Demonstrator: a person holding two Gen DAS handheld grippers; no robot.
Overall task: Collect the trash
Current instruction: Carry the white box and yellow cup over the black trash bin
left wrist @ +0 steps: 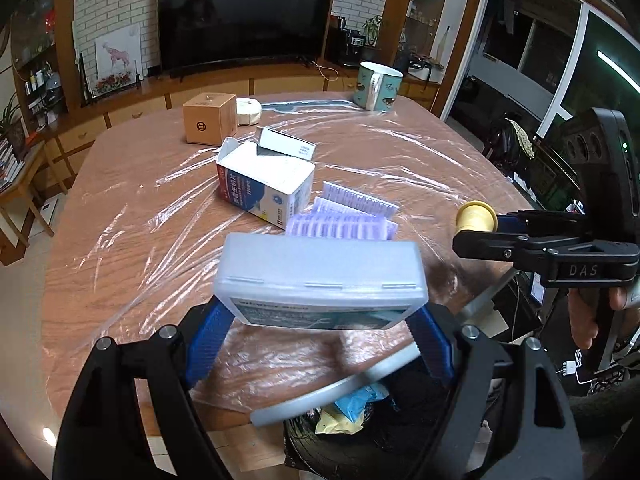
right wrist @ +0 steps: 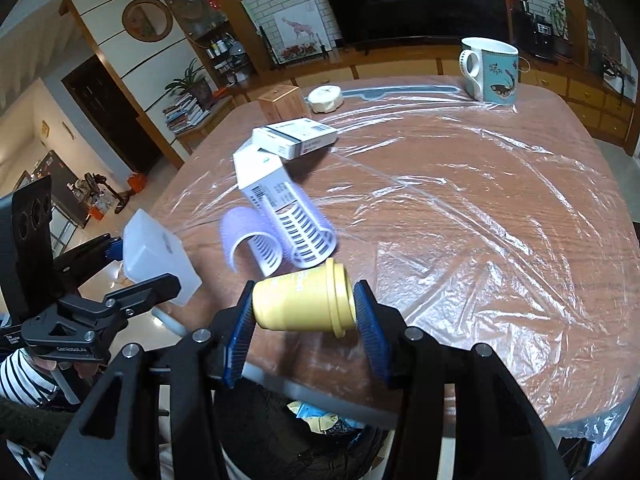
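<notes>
The living room, with its dark television (left wrist: 246, 16) and wooden cabinets, lay behind a wooden tabletop (right wrist: 460, 208) wrapped in crinkled clear film. Below its near edge stood the bin (right wrist: 280, 440), black-lined, with blue and yellow scraps already inside.

My left gripper (left wrist: 316, 344) had its jaws pinching a translucent plastic case (left wrist: 320, 276) by its two ends, up off the tabletop and over the near edge. My right gripper (right wrist: 304, 320) had its jaws squeezing a small yellow cup (right wrist: 304, 304) lying sideways, likewise over the edge.

I judged the good move was to bring each load squarely above the bin's mouth before spreading, one side at a time, so nothing glanced off the rim.

Left on the film were the white medicine cartons (left wrist: 266, 184), the purple hair rollers (right wrist: 280, 232), a brown box (left wrist: 209, 118) and a mug (right wrist: 490, 70). Nothing blocked the drop except my own two grippers, close together.
</notes>
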